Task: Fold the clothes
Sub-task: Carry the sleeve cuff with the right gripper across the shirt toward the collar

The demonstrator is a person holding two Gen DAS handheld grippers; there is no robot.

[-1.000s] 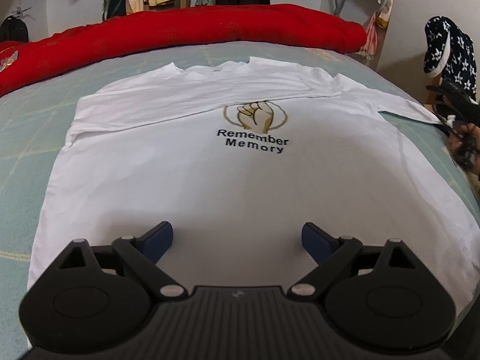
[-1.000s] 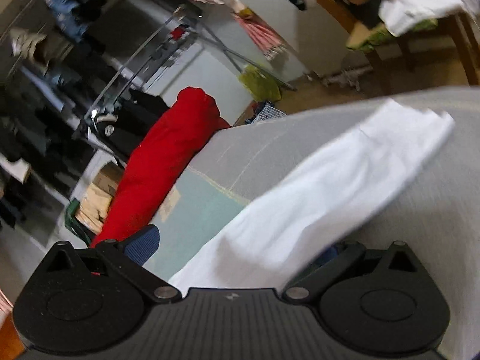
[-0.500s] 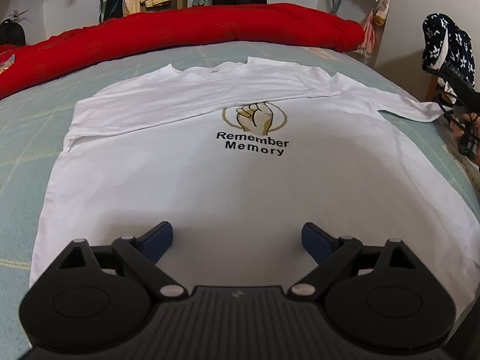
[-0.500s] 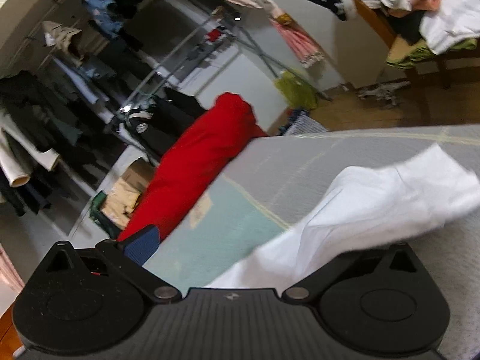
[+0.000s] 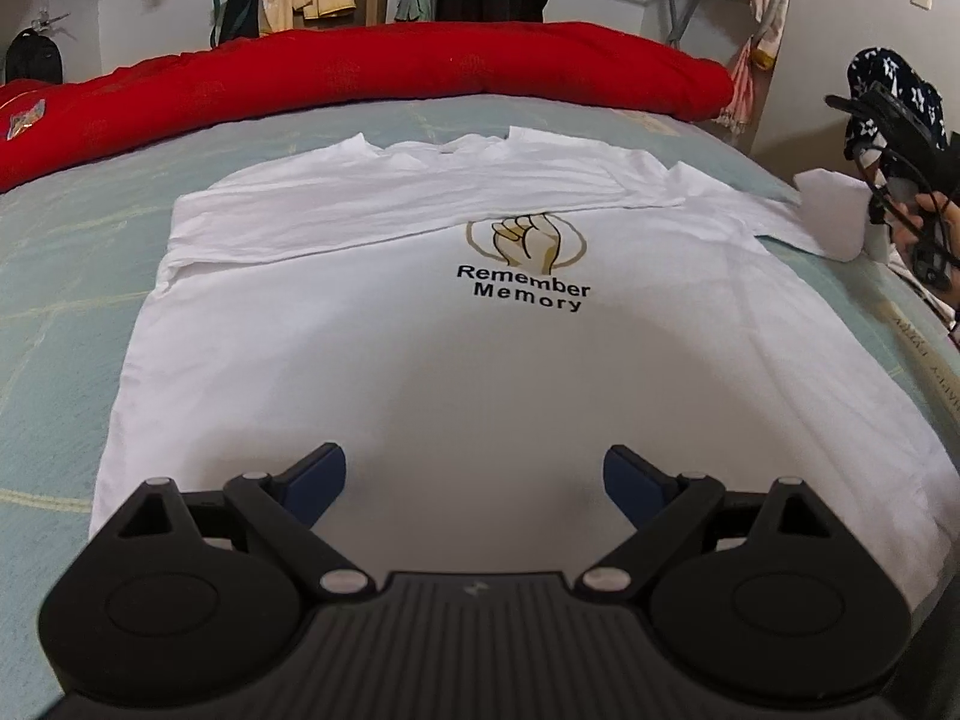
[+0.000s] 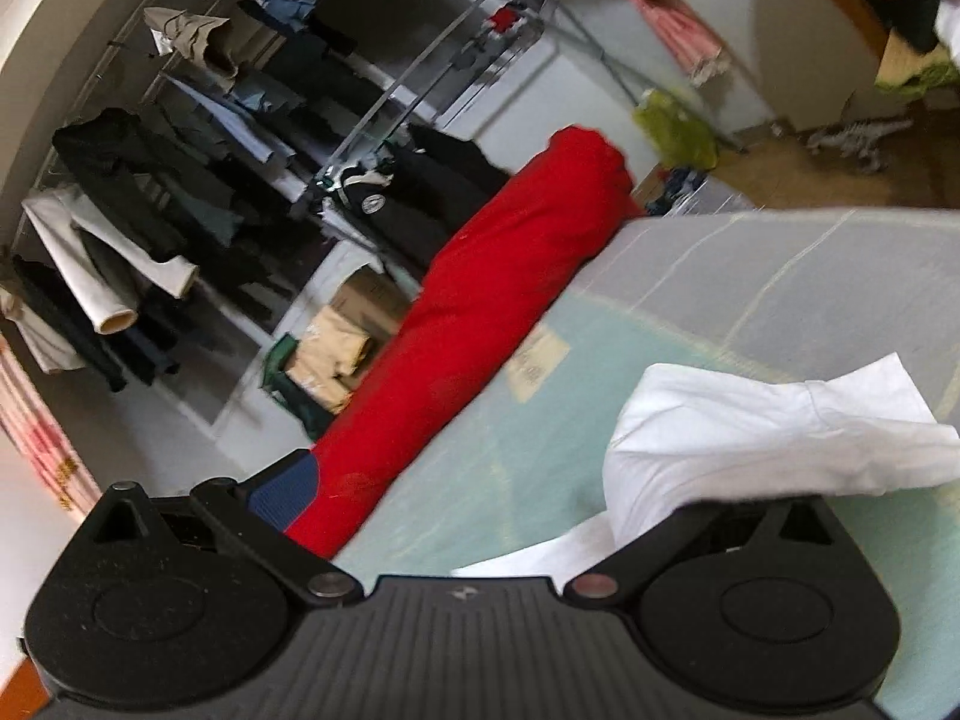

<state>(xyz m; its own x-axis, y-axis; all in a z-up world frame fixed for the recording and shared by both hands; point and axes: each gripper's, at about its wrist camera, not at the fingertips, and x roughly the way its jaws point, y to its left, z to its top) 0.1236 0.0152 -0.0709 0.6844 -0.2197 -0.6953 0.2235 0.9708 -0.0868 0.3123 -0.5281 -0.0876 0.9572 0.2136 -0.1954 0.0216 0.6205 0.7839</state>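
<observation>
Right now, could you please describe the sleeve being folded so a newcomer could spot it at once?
Start at the bed with the long red quilt along its far side. A white T-shirt lies flat on it. The sleeve is at the shirt's right edge, the only part lifted off the sheet and curled, beside the right gripper.
</observation>
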